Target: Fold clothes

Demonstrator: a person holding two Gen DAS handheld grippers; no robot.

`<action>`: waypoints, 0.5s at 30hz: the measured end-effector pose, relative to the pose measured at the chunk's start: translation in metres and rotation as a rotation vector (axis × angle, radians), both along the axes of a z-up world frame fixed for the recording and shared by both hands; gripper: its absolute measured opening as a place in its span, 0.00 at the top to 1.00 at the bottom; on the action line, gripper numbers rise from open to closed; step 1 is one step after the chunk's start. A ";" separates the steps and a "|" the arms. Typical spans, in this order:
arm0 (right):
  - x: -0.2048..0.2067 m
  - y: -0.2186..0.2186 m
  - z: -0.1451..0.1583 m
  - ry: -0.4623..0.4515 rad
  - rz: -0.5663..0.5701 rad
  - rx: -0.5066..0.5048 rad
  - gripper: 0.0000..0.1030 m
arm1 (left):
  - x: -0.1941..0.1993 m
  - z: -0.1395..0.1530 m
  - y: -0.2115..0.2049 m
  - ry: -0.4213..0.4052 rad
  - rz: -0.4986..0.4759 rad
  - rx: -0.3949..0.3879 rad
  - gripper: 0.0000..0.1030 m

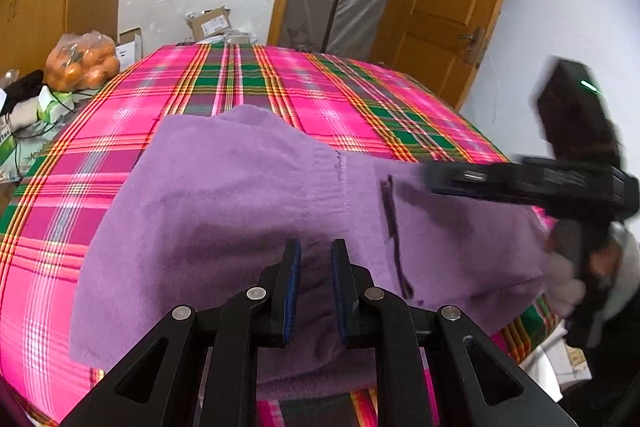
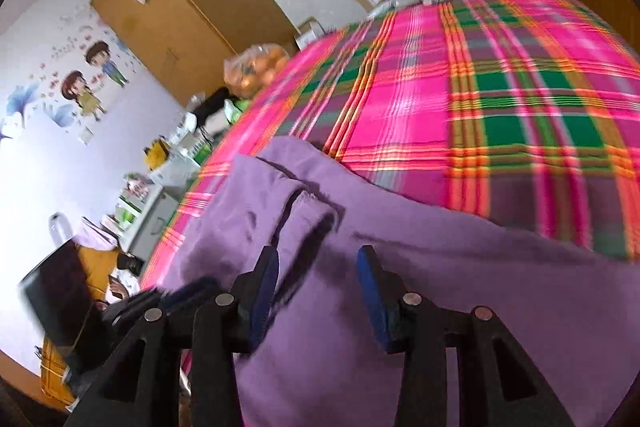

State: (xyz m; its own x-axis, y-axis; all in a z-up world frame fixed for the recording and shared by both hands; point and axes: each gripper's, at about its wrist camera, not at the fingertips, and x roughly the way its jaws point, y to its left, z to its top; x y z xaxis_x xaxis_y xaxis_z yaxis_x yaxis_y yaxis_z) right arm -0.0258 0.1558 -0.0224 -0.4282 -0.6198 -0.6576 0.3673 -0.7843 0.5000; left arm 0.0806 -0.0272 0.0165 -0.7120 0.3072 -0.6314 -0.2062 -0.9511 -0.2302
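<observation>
Purple garment (image 1: 240, 203) lies spread on the pink plaid bed (image 1: 248, 83), near edge hanging toward the cameras. Left gripper (image 1: 316, 291) over its near edge – fingers narrowly parted, cannot tell if cloth is pinched. Right gripper (image 2: 316, 299) above the garment's right part – fingers spread, nothing between them

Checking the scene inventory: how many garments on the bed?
1: a purple fleece garment, partly folded, at the near edge of the plaid bedspread. Others could lie hidden outside both views.
</observation>
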 end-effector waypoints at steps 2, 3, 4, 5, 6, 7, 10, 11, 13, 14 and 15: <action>-0.012 -0.006 -0.005 -0.019 -0.015 0.010 0.59 | 0.005 -0.001 -0.001 0.004 -0.006 0.005 0.85; -0.017 -0.009 -0.008 -0.030 -0.023 0.015 0.59 | 0.006 -0.002 -0.002 0.005 -0.009 0.008 0.85; -0.024 -0.013 -0.012 -0.057 -0.020 0.018 0.58 | 0.006 -0.003 -0.002 0.005 -0.013 0.012 0.85; -0.027 -0.016 -0.014 -0.068 -0.017 0.019 0.57 | 0.006 -0.004 -0.002 0.003 -0.015 0.016 0.85; -0.026 -0.017 -0.015 -0.064 -0.014 0.020 0.57 | 0.006 -0.006 -0.002 0.001 -0.015 0.019 0.85; -0.026 -0.022 -0.014 -0.058 0.005 0.029 0.57 | 0.006 -0.007 -0.002 0.001 -0.015 0.021 0.85; -0.023 -0.033 -0.012 -0.046 0.058 0.038 0.76 | 0.006 -0.008 0.001 0.009 -0.019 0.022 0.85; -0.022 -0.037 -0.011 -0.040 0.074 0.043 0.87 | 0.006 -0.009 0.000 0.010 -0.020 0.023 0.85; -0.022 -0.039 -0.009 -0.026 0.075 0.047 0.91 | 0.005 -0.010 -0.001 0.010 -0.025 0.032 0.85; -0.023 -0.039 -0.009 -0.025 0.066 0.039 0.91 | 0.005 -0.010 -0.002 0.010 -0.027 0.037 0.85; -0.024 -0.036 -0.010 -0.029 0.056 0.035 0.91 | 0.005 -0.010 -0.002 0.010 -0.028 0.040 0.85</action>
State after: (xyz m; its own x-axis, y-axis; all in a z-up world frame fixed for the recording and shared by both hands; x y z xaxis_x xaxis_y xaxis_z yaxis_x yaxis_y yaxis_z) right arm -0.0503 0.1198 -0.0320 -0.3737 -0.6191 -0.6907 0.3971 -0.7798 0.4840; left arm 0.0861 -0.0293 0.0062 -0.7091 0.3522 -0.6108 -0.2353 -0.9348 -0.2659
